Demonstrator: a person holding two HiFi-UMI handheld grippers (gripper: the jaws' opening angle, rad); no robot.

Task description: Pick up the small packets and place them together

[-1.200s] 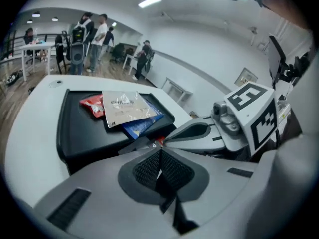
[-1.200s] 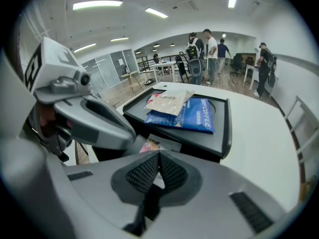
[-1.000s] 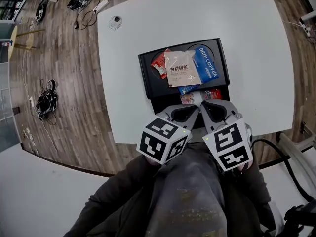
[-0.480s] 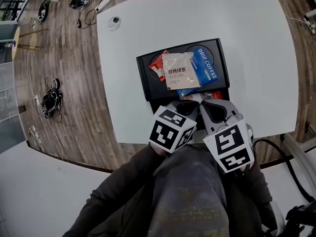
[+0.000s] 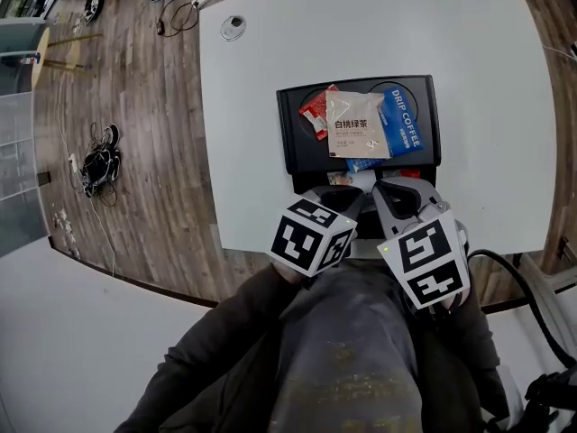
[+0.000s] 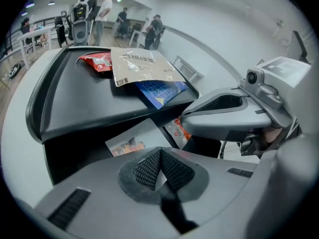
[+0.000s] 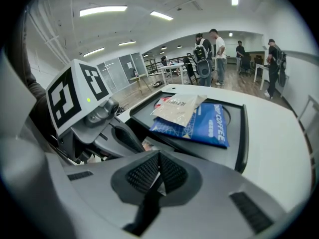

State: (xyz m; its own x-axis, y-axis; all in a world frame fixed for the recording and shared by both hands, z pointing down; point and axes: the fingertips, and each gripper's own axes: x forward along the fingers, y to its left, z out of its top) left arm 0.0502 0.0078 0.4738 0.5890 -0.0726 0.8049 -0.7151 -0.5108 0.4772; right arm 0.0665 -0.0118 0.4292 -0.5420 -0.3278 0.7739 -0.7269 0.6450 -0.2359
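- Both tools are clenched on nothing. The left tool [image 6: 160, 167] and the right tool [image 7: 159, 169] each show their pads pressed together with no packet between them. They hang side by side at the near edge of the black tray [image 5: 290, 142] on the white desk [image 5: 487, 88].
- Three packets lie piled on the tray's raised part. A beige tea packet [image 5: 356, 136] sits on top, overlapping a blue drip coffee packet [image 5: 403, 126]. A small red packet [image 5: 317, 115] pokes out at the pile's left.
- Two more lie apart from that pile on the lower black step [image 6: 75, 153] at the tray's near side, just beyond my left tool's tips. One is a pale picture-print packet [image 6: 130, 142] and the other a red-and-white sachet [image 6: 178, 131]. I cannot tell whether they touch.
- These two look light, thin and floppy, with a slick film skin. I expect them to sag when lifted and to slide away if nudged.
- I would open the left tool and take the pale packet by the sealed corner nearest me. One pad should slip under that edge rather than press on the flat middle.
- The contents are probably not fragile, so a firm pinch on the seam should be safe.
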